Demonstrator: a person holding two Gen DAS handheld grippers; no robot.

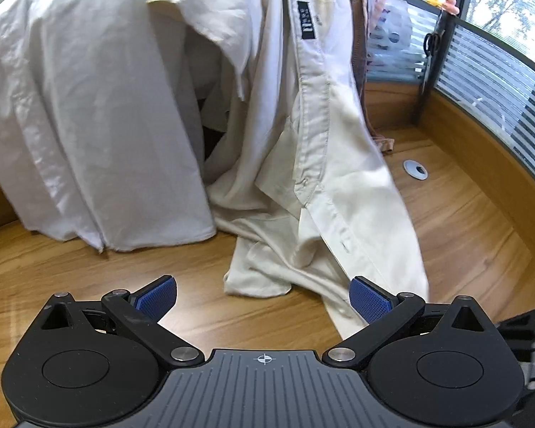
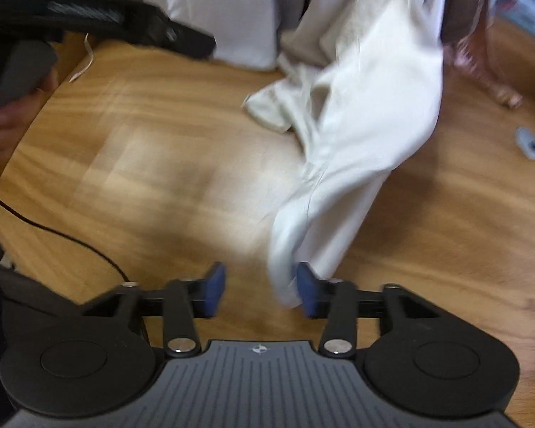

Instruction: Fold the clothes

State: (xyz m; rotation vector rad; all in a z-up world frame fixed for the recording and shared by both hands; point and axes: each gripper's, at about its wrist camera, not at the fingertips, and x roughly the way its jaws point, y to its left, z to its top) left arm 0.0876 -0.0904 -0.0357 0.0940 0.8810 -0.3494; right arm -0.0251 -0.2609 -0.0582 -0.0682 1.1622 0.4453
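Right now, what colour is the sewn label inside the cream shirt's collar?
Dark navy, nearly black, with pale lettering on the label; the left wrist view shows it best.

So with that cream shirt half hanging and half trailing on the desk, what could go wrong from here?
The cream shirt still hangs from the partition, so a pull could drag the white garment beside it down too. The right gripper is open with only a thin edge of cloth beside one pad; closing there might catch too little and slip. The shirt lies bunched on the wooden desk, so folding without spreading it would likely trap creases.
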